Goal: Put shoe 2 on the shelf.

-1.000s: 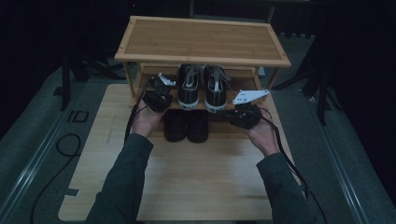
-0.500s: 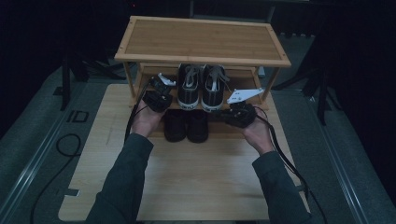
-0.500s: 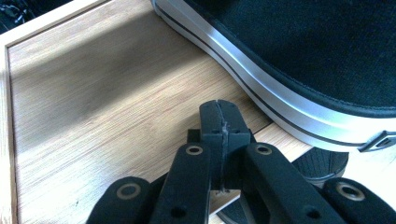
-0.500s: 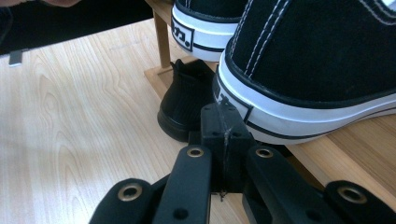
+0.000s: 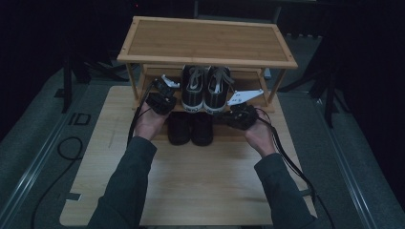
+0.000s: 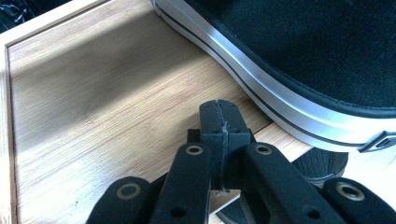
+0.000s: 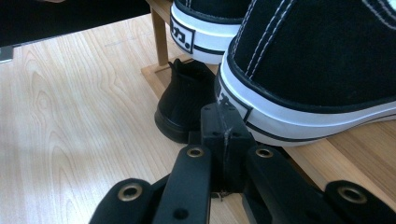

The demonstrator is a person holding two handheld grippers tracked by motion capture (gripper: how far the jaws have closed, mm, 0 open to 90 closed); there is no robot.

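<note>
The 2 black-and-white sneakers [image 5: 205,88] sit side by side at centre frame in the high view, on the lower shelf of the wooden rack [image 5: 207,40], heels toward the bottom of the frame. The 2 black shoes [image 5: 190,128] stand on the table [image 5: 191,186] directly below them.

The left gripper [image 5: 160,101] is at the left side of the sneakers. In the left gripper view its jaws are pressed fully together, holding nothing, beside a sneaker sole [image 6: 280,100].

The right gripper [image 5: 239,116] is at the lower right of the sneakers. In the right gripper view its jaws are likewise closed and empty, just below a sneaker heel [image 7: 299,93].
</note>
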